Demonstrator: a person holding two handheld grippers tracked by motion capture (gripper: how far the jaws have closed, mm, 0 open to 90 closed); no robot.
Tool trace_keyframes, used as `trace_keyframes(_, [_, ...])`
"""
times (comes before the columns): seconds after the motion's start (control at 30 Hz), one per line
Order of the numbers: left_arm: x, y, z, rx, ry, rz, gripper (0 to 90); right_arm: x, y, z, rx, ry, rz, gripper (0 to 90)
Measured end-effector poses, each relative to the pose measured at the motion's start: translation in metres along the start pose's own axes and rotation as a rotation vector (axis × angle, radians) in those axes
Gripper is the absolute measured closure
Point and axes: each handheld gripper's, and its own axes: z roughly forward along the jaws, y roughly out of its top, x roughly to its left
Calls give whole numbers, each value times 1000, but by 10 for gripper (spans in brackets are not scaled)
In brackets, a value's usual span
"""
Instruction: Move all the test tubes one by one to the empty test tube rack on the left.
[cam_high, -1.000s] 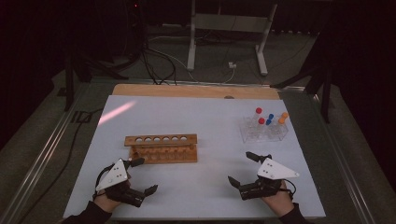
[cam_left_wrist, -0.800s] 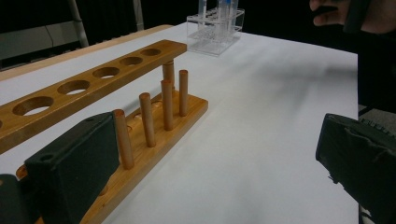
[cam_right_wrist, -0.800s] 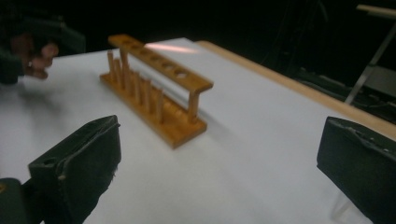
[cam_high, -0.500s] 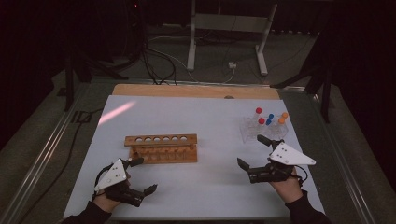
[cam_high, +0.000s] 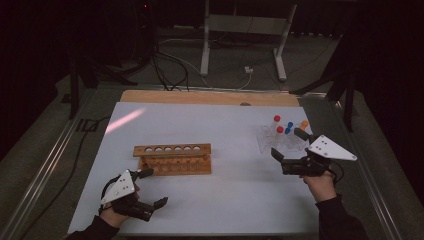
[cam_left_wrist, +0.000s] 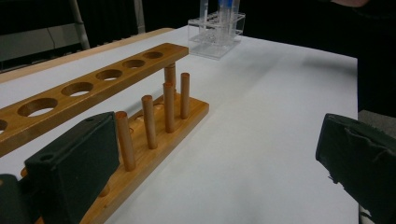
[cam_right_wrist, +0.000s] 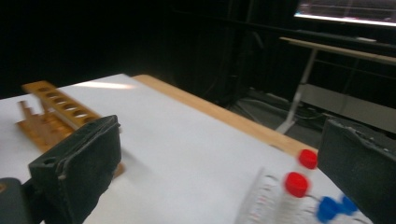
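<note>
Capped tubes (cam_high: 281, 131) stand upright in a clear rack (cam_high: 265, 141) at the table's (cam_high: 225, 130) far right; judged light, slender, smooth and fragile, so grip just below a cap; right gripper (cam_high: 290, 146) just beside the rack, jaws spread wide, empty; left gripper (cam_high: 151, 187) spread, empty, near the wooden rack (cam_high: 172, 157).

Your wooden rack (cam_high: 172, 158) is sitting mid-table (cam_high: 230, 125), with the clear tube stand (cam_high: 281, 138) lying well apart to its right. Your left gripper (cam_high: 152, 187) is hovering just before the rack; your right gripper (cam_high: 288, 144) is hovering beside the stand.
</note>
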Motion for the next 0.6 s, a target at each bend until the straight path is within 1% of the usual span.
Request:
trace_keyframes(0.13, [0, 0, 0, 4, -1, 1, 6, -16, 0, -1, 9, -45, 13, 0])
trace_keyframes(0.17, [0, 0, 0, 2, 0, 1, 6, -16, 0, -1, 9, -45, 13, 0])
trace_keyframes(0.2, [0, 0, 0, 0, 0, 0, 6, -24, 0, -1, 14, -50, 35, 0])
trace_keyframes(0.3, [0, 0, 0, 2, 0, 1, 6, -35, -2, 0, 26, -76, 57, 0])
trace_keyframes(0.37, [0, 0, 0, -1, -1, -3, 6, -42, -5, 1, 33, -105, 60, 0])
trace_keyframes(0.47, [0, 0, 0, 3, 0, -1, 6, -52, -9, 3, 40, -132, 82, 0])
trace_keyframes(0.53, [0, 0, 0, -3, -1, -4, 6, -58, -13, 4, 46, -150, 94, 0])
trace_keyframes(0.6, [0, 0, 0, -2, 0, -4, 6, -64, -18, 5, 54, -172, 99, 0])
